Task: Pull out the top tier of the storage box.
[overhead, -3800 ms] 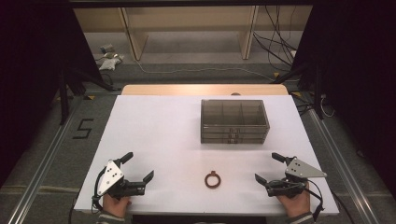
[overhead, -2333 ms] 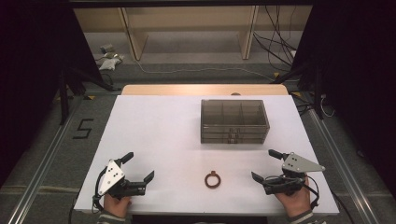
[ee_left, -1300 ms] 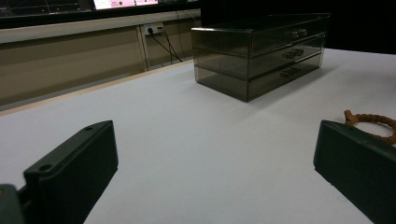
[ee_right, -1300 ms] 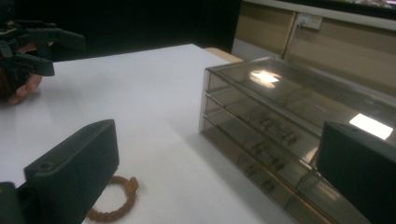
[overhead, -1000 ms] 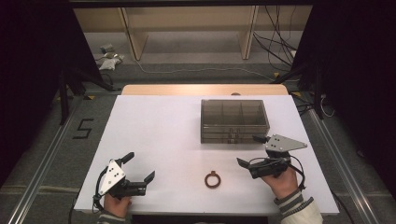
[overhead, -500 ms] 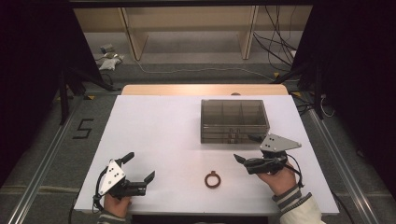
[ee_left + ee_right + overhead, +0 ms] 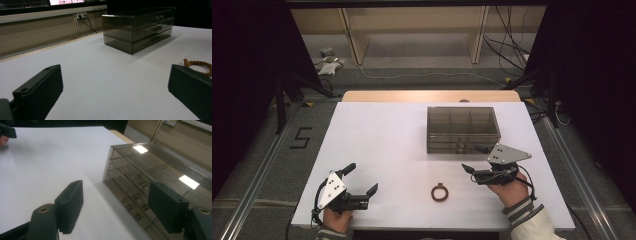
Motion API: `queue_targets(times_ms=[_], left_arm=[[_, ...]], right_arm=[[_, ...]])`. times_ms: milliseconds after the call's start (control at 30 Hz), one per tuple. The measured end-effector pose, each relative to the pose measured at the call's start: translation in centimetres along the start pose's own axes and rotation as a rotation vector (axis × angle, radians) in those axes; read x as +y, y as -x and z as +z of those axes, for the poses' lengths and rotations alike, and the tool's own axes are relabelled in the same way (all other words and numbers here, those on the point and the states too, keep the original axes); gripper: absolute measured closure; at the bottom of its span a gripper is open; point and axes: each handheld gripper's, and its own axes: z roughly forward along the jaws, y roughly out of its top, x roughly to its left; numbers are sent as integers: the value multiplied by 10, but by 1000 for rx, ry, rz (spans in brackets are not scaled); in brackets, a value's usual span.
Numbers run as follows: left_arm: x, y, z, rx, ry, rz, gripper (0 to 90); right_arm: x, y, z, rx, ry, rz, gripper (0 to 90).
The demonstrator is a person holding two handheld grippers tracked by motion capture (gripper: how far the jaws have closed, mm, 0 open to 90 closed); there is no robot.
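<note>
A smoky clear drawer box (image 7: 463, 129) with three stacked drawers stands right of the table's centre. A brown beaded ring (image 7: 439, 192) lies flat near the front edge. My right gripper (image 7: 473, 158) hovers just in front of the box's lower right corner. Its jaws have just been closing but still stand apart, with nothing between them. In the right gripper view the gripper (image 7: 117, 200) points along the drawer fronts (image 7: 135, 195). My left gripper (image 7: 361, 178) rests open at the front left; in its own view the gripper (image 7: 115, 75) faces the box (image 7: 140, 27) and the ring (image 7: 200, 66).
The white table top (image 7: 382, 140) has a wooden strip along its far edge. Beyond it are cables and shelf legs on the floor. A "5" is marked on the floor at the left. The other hand's gripper tip (image 7: 7, 131) shows at the far left of the right gripper view.
The right hand has come from the front right corner, leftward and away from the person, up to the box's front, and its jaws stand narrower. The left gripper has not moved.
</note>
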Motion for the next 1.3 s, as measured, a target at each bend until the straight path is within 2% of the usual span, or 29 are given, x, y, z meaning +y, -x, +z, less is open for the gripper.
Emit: queue_targets(times_ms=[167,233,300,333,467,567,767,833,1033,1167,1200,1233,1300], left_arm=[[0,0,0,-1,0,0,0],[0,0,0,-1,0,0,0],[0,0,0,-1,0,0,0],[0,0,0,-2,0,0,0],[0,0,0,-3,1,-1,0],[0,0,0,-3,0,0,0],[0,0,0,-6,0,0,0],[0,0,0,-6,0,-2,0],[0,0,0,-6,-1,-2,0],[0,0,0,-5,-1,-2,0],[0,0,0,-5,-1,-2,0],[0,0,0,-5,-1,-2,0],[0,0,0,-6,-1,-2,0]], right_arm=[[3,-1,-1,-12,1,-42,354],[5,-2,-2,-38,-12,-89,364],[6,-3,-2,-47,-17,-107,364],[8,-4,-1,-68,-24,-145,360],[11,-6,0,-95,-43,-191,367],[12,-5,1,-97,-54,-190,363],[14,-4,0,-116,-65,-225,357],[14,-2,1,-99,-70,-221,359],[13,-1,0,-107,-79,-249,362],[13,-4,-1,-136,-65,-281,375],[12,-6,-1,-143,-57,-310,391],[12,-6,-1,-143,-57,-310,391],[11,-8,0,-147,-41,-344,393]])
